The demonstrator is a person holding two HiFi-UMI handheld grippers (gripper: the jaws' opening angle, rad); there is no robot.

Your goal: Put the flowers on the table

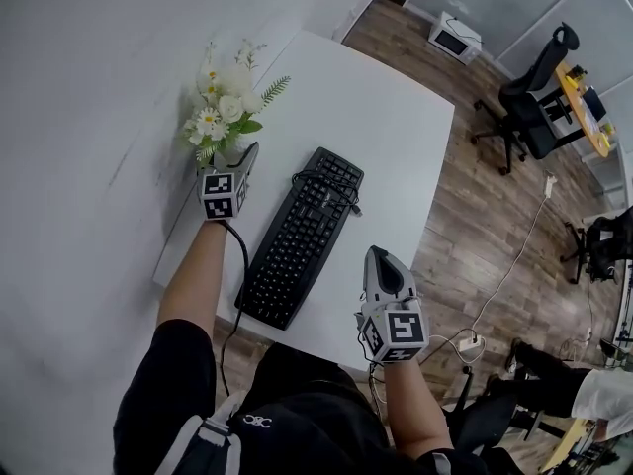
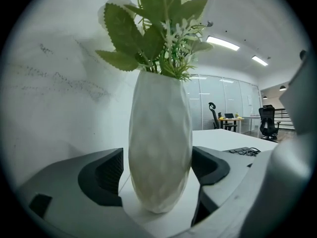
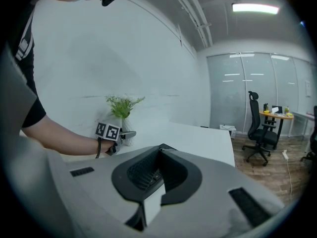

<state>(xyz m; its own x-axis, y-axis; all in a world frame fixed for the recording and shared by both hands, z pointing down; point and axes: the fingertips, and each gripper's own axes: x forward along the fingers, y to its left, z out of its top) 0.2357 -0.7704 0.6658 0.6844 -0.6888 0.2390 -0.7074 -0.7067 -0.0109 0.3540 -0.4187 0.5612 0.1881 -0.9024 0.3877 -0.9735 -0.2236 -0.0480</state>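
Left tool point(image 2: 157, 180) gapes around the upright vase point(image 2: 159, 133) of flowers point(image 1: 220, 107), right tool point(image 3: 158, 162) pinched together.

The keyboard point(image 1: 302, 236) lay diagonally across the middle of the tabletop point(image 1: 396, 146), its cable point(image 1: 331, 181) bunched over its far end. Right of the keyboard, open tabletop ran to the edge. Left of it, the vase of flowers point(image 1: 223, 117) stood close to the wall point(image 1: 79, 117), leaving only a narrow strip beside the keyboard.

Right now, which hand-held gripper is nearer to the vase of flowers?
Left. The left hand-held gripper has the vase standing between its jaws. The right hand-held gripper, jaws together and empty, is far off, across the keyboard near the table's front edge.
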